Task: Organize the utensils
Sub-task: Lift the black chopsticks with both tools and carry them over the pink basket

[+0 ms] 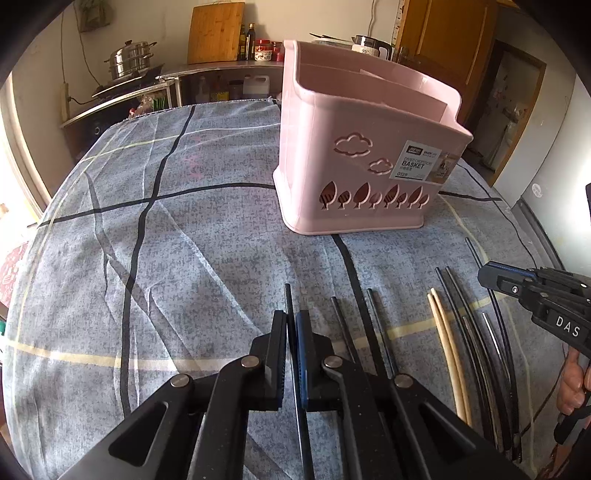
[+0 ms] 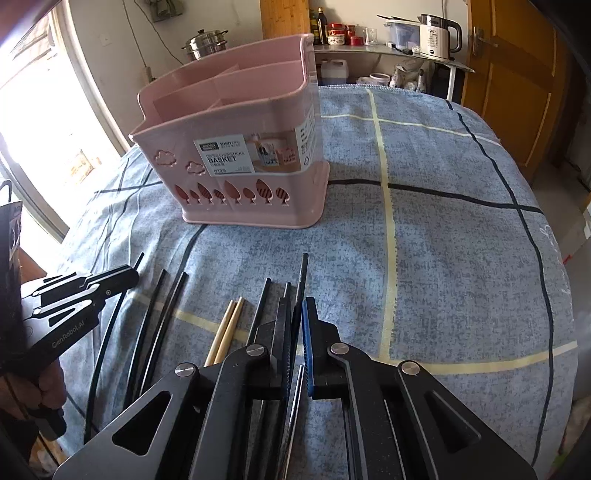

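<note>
A pink divided chopstick basket (image 1: 354, 155) (image 2: 236, 155) stands upright on the blue checked cloth. Several black chopsticks (image 1: 469, 332) (image 2: 162, 317) and a pair of wooden ones (image 1: 448, 350) (image 2: 227, 328) lie in a row on the near side of it. My left gripper (image 1: 291, 317) is shut on one black chopstick (image 1: 288, 295), low over the cloth at the row's left end; it also shows in the right wrist view (image 2: 122, 277). My right gripper (image 2: 297, 306) is shut on another black chopstick (image 2: 303, 273) at the row's right end; it also shows in the left wrist view (image 1: 487, 275).
The cloth (image 1: 184, 229) covers a table that drops off at the far and side edges. Behind it a steel counter (image 1: 221, 68) holds a steamer pot, bottles and a cutting board. A kettle (image 2: 437, 35) stands on a shelf by a wooden door.
</note>
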`<state>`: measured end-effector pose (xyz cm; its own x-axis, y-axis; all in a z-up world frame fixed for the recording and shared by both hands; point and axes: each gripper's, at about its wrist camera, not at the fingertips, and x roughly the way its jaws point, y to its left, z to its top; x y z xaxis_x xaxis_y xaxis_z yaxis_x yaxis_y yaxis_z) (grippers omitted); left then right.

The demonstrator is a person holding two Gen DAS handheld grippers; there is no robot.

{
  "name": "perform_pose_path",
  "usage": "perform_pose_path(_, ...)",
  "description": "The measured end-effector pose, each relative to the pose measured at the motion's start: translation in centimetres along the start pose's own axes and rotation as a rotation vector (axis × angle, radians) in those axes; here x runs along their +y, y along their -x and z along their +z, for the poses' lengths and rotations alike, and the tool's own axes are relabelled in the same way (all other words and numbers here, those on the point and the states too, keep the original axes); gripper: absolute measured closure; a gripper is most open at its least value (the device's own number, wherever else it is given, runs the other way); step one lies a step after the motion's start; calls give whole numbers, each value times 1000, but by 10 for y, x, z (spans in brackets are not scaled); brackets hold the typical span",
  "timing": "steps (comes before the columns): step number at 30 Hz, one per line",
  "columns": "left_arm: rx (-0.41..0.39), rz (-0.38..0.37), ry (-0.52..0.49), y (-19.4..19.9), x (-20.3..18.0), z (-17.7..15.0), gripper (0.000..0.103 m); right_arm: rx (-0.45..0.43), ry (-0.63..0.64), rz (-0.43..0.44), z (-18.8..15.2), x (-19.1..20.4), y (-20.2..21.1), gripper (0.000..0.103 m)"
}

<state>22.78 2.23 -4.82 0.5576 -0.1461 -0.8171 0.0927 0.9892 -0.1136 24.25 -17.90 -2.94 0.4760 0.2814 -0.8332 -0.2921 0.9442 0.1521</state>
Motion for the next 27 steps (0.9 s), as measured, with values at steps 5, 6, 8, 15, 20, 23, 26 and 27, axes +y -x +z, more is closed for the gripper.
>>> perform_pose_path(5, -45, -30, -16, 30, -6, 10, 99, -49, -1, 22, 11, 3, 24, 98)
perform_pose_path(6, -57, -35, -21, 37, -7, 13, 99, -64, 0, 26, 13, 3, 31, 98)
perform_pose_path(8, -86, -47, -26, 53, -9, 20, 99, -90, 2, 31, 17, 6, 43, 98)
perform_pose_path(15, -204, -61, -45, 110, -12, 44, 99, -185, 18, 42, 30, 18, 83, 98)
perform_pose_path(20, -256, -58, -53, 136, -13, 55, 99, -248, 36, 43, 36, 25, 110, 98)
perform_pose_path(23, -275, -60, -50, 147, -12, 59, 99, -283, 46, 41, 39, 30, 123, 98)
perform_pose_path(26, -290, -61, -44, 155, -12, 60, 99, -304, 52, 39, 41, 31, 133, 98)
perform_pose_path(27, -294, -61, -41, 158, -11, 61, 99, -310, 52, 38, 41, 31, 136, 98)
